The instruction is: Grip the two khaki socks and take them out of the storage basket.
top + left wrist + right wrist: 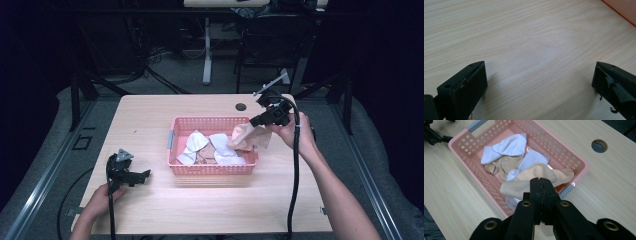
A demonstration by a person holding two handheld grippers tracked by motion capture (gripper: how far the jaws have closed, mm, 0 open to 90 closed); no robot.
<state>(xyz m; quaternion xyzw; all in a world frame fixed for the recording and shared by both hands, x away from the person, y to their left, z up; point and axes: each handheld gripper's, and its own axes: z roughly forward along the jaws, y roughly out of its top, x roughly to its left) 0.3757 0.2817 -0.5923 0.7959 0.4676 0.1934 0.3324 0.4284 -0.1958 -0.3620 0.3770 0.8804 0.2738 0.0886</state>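
right tongs [541, 185] pinch beige sock [529, 182] | left tongs [539, 82] agape

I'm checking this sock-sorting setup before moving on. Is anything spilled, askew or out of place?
Nothing is spilled. The one thing off: the beige sock, pinched in the right gripper, droops over the pink basket's rim near its grey handle rather than lying inside with the other socks. The left gripper hangs open over bare table.

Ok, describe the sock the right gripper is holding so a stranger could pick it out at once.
Find the pink basket in the middle of the wooden table. At its right end, the right gripper has its fingers shut on a peach sock lifted over the rim. The other socks lie loose inside, and the nearest are white.
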